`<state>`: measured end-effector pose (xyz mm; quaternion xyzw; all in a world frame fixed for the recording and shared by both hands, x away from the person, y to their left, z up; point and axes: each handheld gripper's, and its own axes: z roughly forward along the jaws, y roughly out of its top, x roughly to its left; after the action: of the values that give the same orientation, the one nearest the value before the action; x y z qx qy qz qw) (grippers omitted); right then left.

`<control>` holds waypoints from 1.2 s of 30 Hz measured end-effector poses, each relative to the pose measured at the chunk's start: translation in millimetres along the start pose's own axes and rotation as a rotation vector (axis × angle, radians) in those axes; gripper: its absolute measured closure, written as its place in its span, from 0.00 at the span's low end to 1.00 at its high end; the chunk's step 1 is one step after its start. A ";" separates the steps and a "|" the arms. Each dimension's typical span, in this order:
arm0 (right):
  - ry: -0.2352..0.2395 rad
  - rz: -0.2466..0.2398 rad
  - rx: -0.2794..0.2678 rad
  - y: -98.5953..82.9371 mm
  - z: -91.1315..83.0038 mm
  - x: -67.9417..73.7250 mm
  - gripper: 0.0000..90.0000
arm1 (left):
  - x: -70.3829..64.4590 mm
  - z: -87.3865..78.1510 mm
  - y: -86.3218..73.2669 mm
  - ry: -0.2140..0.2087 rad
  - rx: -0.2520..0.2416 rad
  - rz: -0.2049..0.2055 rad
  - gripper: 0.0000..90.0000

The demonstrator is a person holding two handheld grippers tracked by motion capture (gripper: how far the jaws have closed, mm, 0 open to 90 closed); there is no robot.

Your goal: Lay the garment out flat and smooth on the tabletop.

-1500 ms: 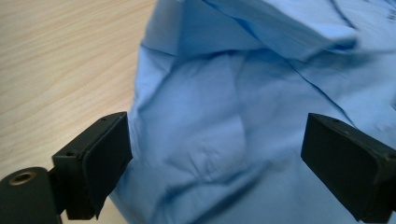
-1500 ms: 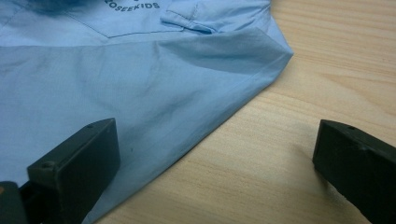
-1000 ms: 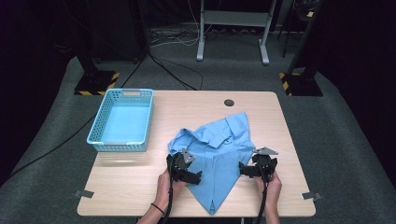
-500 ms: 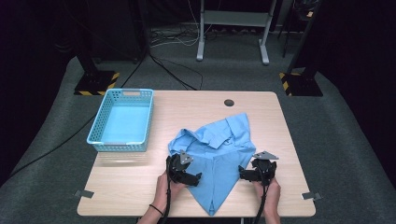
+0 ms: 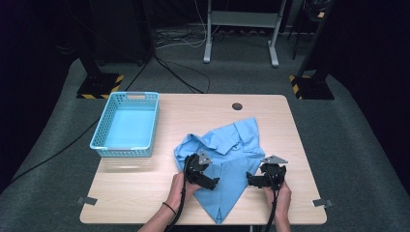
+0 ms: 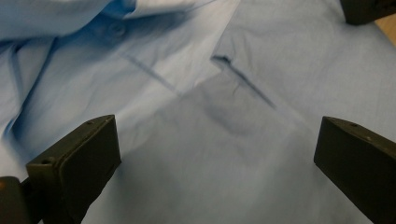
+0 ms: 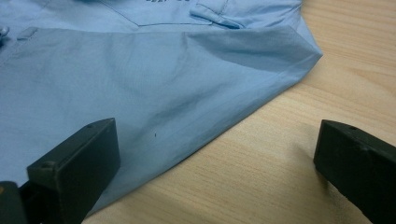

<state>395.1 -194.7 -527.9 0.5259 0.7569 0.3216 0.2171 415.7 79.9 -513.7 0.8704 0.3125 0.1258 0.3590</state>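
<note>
we hold both grippers low at the near edge of the table [image 5: 145, 203]. our left gripper [image 5: 205, 179] hangs wide open over the blue shirt [image 5: 227, 159], clasping nothing; our right gripper [image 5: 258, 180] gapes wide across the shirt's right edge. the shirt lies crumpled mid-table. farther left sits a blue basket [image 5: 126, 124].

A light wooden table [image 5: 145, 193] stands on grey carpet [image 5: 353, 159], with a metal stand [image 5: 240, 29] in the dark behind.
</note>
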 end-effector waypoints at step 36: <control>-0.009 0.009 -0.006 -0.1 0.4 -0.7 0.00 | 78.1 49.5 87.0 0.128 0.003 0.006 0.00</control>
<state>395.6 -195.3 -528.2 0.5299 0.7527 0.3225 0.2205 537.5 54.8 -488.1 0.8619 0.3326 0.1818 0.3368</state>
